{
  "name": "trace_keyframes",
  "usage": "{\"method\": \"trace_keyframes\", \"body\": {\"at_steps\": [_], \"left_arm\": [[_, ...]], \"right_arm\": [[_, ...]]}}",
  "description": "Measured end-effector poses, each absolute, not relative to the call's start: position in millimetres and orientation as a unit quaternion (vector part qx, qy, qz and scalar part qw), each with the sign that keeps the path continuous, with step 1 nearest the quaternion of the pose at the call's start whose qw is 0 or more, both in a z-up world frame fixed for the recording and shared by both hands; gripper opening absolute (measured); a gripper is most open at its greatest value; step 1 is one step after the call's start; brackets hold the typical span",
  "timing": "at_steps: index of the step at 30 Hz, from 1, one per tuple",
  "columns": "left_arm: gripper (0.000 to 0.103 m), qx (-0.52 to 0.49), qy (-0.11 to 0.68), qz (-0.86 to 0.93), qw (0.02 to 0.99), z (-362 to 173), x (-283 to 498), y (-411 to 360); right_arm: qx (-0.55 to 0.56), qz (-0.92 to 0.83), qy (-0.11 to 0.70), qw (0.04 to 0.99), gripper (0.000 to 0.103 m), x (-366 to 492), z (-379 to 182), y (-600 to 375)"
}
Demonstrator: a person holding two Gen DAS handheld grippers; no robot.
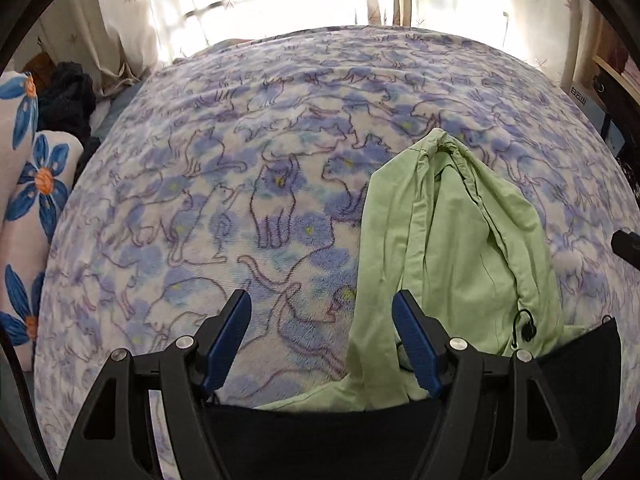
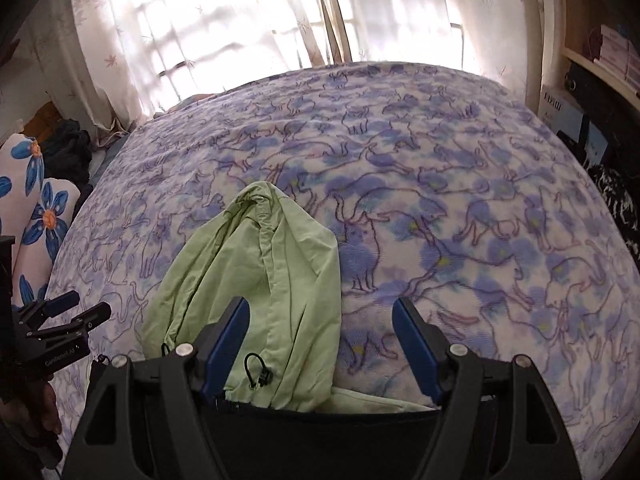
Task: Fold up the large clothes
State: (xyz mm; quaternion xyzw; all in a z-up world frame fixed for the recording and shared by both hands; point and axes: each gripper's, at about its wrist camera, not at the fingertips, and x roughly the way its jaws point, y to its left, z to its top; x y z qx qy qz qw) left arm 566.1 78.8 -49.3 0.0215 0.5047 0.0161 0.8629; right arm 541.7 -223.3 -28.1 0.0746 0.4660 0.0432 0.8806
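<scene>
— What's nearest, right where the person stands?

— Two hand-held grippers, both tipped down over the bed. The left gripper (image 1: 322, 306) has its blue pads spread wide with nothing pinched between them; one pad sits over the near edge of the green garment (image 1: 452, 248), though I can't tell if it touches. The right gripper (image 2: 322, 312) is just as wide and empty, its left pad over the same cloth, its right pad over bare blanket.

— And the garment itself?

— A pale green hooded piece, lying bunched lengthways on the cat-print blanket (image 1: 240, 160), near the close edge of the bed, running away from the person. It falls between the two grippers: to the right of the left one, to the left of the right one. A black drawcord toggle (image 2: 258, 372) lies on it at the near end, and its narrow puckered end points toward the window.

— Beyond that?

— Open blanket, blue and purple cats all over. On the left edge of the bed, a white pillow with big blue flowers (image 1: 36, 184), and a dark heap of clothing (image 1: 66, 100) behind it. Farthest off, sunlit curtains (image 2: 224, 20) along the window, with a wooden shelf (image 2: 600, 64) at the far right.
</scene>
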Motion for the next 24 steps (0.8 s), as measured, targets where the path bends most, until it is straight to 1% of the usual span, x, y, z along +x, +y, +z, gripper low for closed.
{"method": "trace_keyframes", "body": {"at_steps": [4, 5, 8, 12, 13, 14, 15, 16, 17, 18, 19, 21, 24], "left_arm": [[0.071, 0.004, 0.522, 0.006, 0.853, -87, 590, 74], [0.071, 0.002, 0.526, 0.001, 0.85, -97, 596, 72], [0.071, 0.012, 0.535, -0.001, 0.845, -118, 608, 64], [0.066, 0.025, 0.538, 0.003, 0.842, -141, 620, 61], [0.062, 0.018, 0.539, 0.0, 0.842, -145, 622, 63], [0.057, 0.01, 0.539, -0.006, 0.842, -147, 624, 66], [0.044, -0.001, 0.539, -0.014, 0.842, -148, 625, 67], [0.022, -0.012, 0.535, -0.026, 0.844, -148, 626, 68], [0.01, -0.023, 0.535, -0.04, 0.844, -147, 626, 68], [0.004, -0.031, 0.535, -0.044, 0.843, -146, 625, 67], [0.004, -0.029, 0.53, -0.037, 0.847, -144, 624, 66], [0.003, -0.025, 0.513, -0.031, 0.857, -135, 618, 62], [0.002, -0.009, 0.473, -0.035, 0.88, -112, 597, 59]], "right_arm": [[0.096, 0.04, 0.488, 0.866, 0.073, 570, -65, -223], [0.097, 0.04, 0.492, 0.864, 0.067, 577, -71, -222], [0.087, 0.033, 0.506, 0.857, 0.059, 595, -93, -216], [0.081, 0.024, 0.527, 0.846, 0.058, 616, -120, -211], [0.075, 0.018, 0.532, 0.843, 0.056, 621, -127, -209], [0.075, 0.016, 0.536, 0.841, 0.049, 625, -133, -208], [0.08, 0.019, 0.541, 0.837, 0.044, 628, -139, -207], [0.082, 0.017, 0.54, 0.837, 0.037, 630, -141, -206], [0.078, 0.013, 0.536, 0.841, 0.03, 630, -142, -204], [0.07, 0.013, 0.532, 0.844, 0.022, 630, -140, -201], [0.062, 0.018, 0.529, 0.846, 0.005, 629, -137, -196], [0.04, 0.016, 0.51, 0.859, 0.004, 623, -124, -188], [0.031, 0.04, 0.456, 0.889, 0.004, 598, -92, -181]]}}
